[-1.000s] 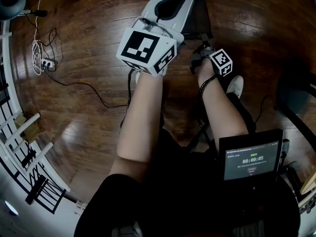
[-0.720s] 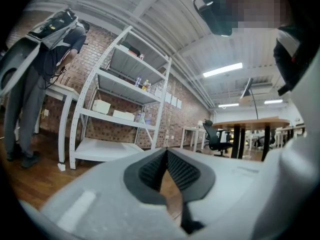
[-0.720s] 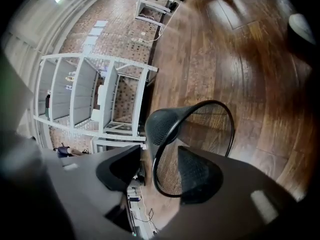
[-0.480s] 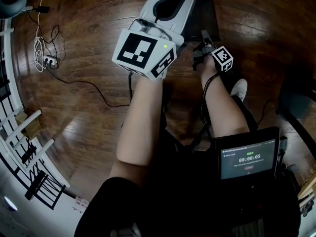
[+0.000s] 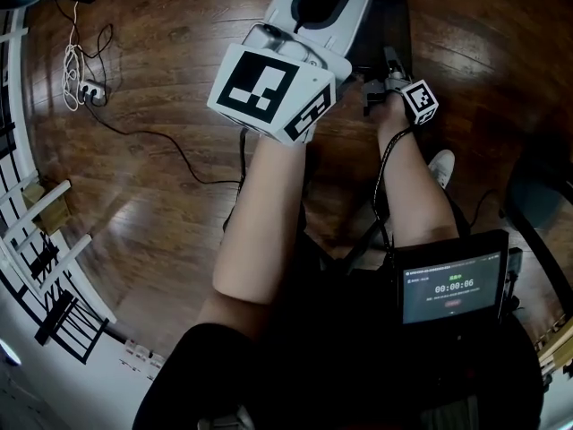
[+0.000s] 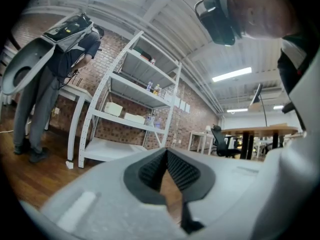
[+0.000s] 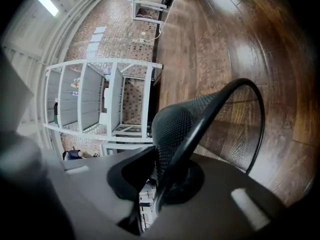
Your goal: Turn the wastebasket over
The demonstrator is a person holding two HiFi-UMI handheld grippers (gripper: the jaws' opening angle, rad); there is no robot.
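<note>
the right tongs [image 7: 157, 171] have just closed and now pinch the black rim [image 7: 200, 127] of the wire wastebasket [image 7: 235, 134], far out on the wood floor [image 5: 179, 88]. a second ago they were nearer. the left tongs [image 6: 166, 159], just left of it, are pressed together and empty.

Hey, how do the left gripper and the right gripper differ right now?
The right gripper has just been closing its jaws and clamps the rim of the black mesh wastebasket; the left gripper has its jaws meeting at the tips on nothing. The right gripper tilts down toward the floor; the left gripper points level at the shelves. Both carry a marker cube.
</note>
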